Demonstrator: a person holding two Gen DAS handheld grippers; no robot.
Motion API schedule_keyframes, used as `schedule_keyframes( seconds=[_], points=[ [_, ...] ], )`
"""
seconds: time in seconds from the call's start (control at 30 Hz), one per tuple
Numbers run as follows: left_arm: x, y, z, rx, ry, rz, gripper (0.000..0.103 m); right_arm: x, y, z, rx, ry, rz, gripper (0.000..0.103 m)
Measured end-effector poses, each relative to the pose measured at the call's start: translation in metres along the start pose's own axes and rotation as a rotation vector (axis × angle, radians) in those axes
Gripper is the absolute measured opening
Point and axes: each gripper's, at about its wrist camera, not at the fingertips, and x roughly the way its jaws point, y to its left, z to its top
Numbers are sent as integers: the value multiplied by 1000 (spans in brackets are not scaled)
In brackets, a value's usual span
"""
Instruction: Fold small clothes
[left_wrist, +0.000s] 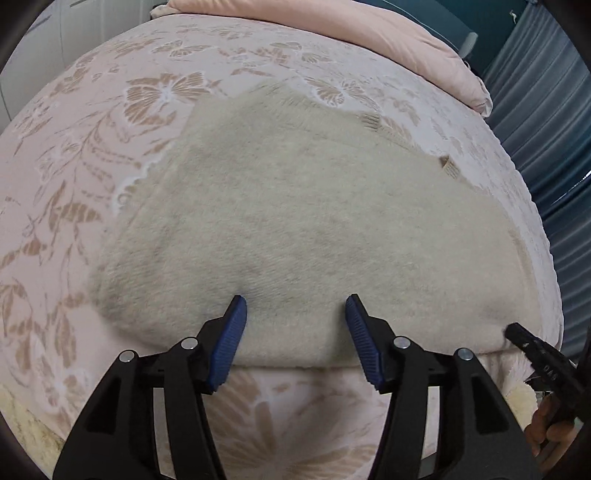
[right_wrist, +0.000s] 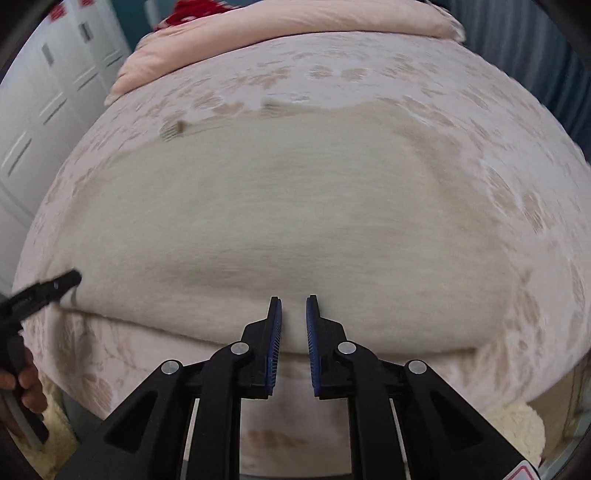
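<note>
- The left gripper (left_wrist: 295, 306) has its jaws well apart over the near edge of the garment (left_wrist: 303, 221); nothing is pinched between them.
- The right gripper (right_wrist: 293, 308) has its jaws nearly together with a thin gap over the same near edge; I cannot tell whether any fabric is caught in it.
- To do this step well, I judge both grippers should catch the near hem at matching spots, grip all the layers, then lift together so the fold comes out straight.
- The garment is cream and fuzzy, lying flat and wide on the bed cover (left_wrist: 74, 184), close to its near edge.
- 2 small ribbed bits (left_wrist: 448, 168) show at its far edge.
</note>
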Motion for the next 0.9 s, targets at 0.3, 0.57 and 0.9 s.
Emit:
schedule_keyframes(
  seconds=[0.3, 0.57, 0.9],
  points=[
    [-26, -6, -4, -31, -53, -6, 62, -35, -17, 7, 89, -66, -17, 11],
    [-43, 26, -14, -142, -58, 11, 69, 36, 146, 43, -292, 60, 108, 12],
    [-58, 69, -10, -252, -126, -26, 78, 36, 196, 81, -381, -22, 60, 12]
  ],
)
